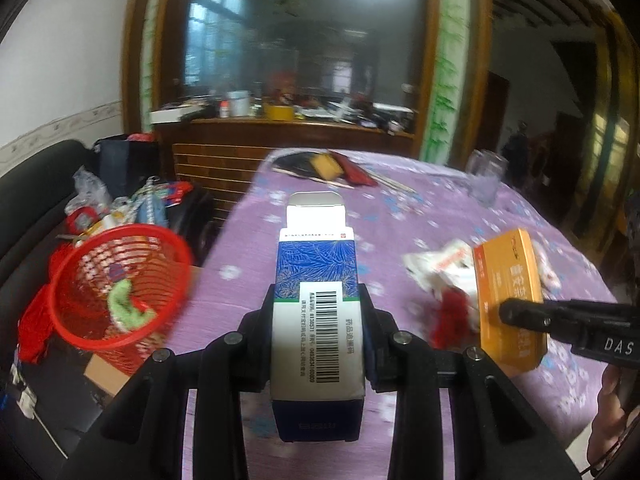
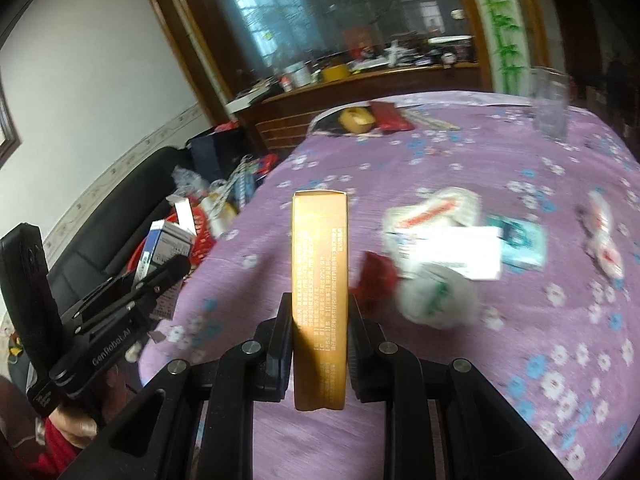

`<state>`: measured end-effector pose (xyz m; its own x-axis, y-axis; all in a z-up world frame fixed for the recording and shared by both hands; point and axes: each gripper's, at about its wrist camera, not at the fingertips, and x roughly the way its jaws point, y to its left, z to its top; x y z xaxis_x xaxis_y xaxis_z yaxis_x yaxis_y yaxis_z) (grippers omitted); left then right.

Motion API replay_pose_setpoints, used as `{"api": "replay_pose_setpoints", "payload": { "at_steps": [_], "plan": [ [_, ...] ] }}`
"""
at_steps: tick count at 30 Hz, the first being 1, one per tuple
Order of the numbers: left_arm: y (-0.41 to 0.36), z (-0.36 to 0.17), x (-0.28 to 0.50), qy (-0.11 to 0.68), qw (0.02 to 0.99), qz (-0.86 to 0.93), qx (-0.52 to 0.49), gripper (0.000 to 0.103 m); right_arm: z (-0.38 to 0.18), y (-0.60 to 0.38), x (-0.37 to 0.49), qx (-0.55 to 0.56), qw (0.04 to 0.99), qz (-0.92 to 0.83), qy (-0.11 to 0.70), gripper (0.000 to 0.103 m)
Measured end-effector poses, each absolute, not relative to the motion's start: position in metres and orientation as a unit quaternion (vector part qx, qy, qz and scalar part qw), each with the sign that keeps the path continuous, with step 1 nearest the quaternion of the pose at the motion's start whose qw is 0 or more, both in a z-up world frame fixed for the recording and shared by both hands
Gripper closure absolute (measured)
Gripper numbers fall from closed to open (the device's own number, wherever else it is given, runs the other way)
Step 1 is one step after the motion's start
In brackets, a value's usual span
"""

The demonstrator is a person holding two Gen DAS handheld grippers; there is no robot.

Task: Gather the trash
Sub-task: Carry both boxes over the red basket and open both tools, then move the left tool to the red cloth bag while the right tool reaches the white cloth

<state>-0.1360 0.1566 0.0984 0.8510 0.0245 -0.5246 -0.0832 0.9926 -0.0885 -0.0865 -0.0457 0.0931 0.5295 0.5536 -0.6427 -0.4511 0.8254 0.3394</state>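
I see the tabletop (image 1: 304, 208) under a purple flowered cloth, running away from me toward a dark wooden cabinet. Off its left edge sits the red mesh basket (image 1: 120, 284), tilted with its mouth toward me, something green lying inside.

My left tool (image 1: 318, 320) is clamped on the blue and white box (image 1: 316, 280). Its long axis runs straight away from me along the fingers, the opened flap end pointing forward toward the cabinet and the barcode face up; the box is lifted above the cloth, just right of the basket.

My right tool (image 2: 320, 320) is closed tight on the orange box (image 2: 320, 276). It stands on its narrow edge between the pads, long axis also pointing forward and away, held over the tabletop. From the left camera the same box shows near the right side, tipped a little.

On the cloth beside it lie crumpled white wrappers (image 2: 432, 240), a teal packet (image 2: 524, 244) and a red scrap (image 2: 376, 276), blurred. A clear glass (image 2: 550, 100) stands at the far right.
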Motion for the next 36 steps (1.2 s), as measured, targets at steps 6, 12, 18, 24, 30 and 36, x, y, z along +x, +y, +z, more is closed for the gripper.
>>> {"api": "replay_pose_setpoints", "payload": {
  "at_steps": [6, 12, 18, 24, 30, 36],
  "plan": [
    [0.226, 0.105, -0.14, 0.261, 0.959, 0.086, -0.075, 0.07, 0.108, 0.023, -0.063, 0.05, 0.848, 0.339, 0.403, 0.078],
    [0.296, 0.098, -0.138, 0.269, 0.949, 0.134, -0.092, 0.07, 0.119, 0.102, -0.045, 0.029, 0.83, 0.382, 0.406, 0.078],
    [0.355, 0.084, -0.129, 0.285, 0.936, 0.162, -0.124, 0.07, 0.119, 0.176, -0.026, 0.014, 0.812, 0.412, 0.414, 0.078],
    [0.377, 0.077, -0.116, 0.289, 0.932, 0.184, -0.117, 0.069, 0.115, 0.235, -0.003, 0.003, 0.806, 0.422, 0.415, 0.077],
    [0.386, 0.081, -0.116, 0.276, 0.932, 0.199, -0.126, 0.045, 0.113, 0.245, 0.013, 0.016, 0.81, 0.417, 0.412, 0.06],
    [0.348, 0.082, -0.124, 0.27, 0.941, 0.174, -0.111, 0.045, 0.112, 0.193, -0.005, 0.02, 0.818, 0.411, 0.402, 0.06]
  ]
}}
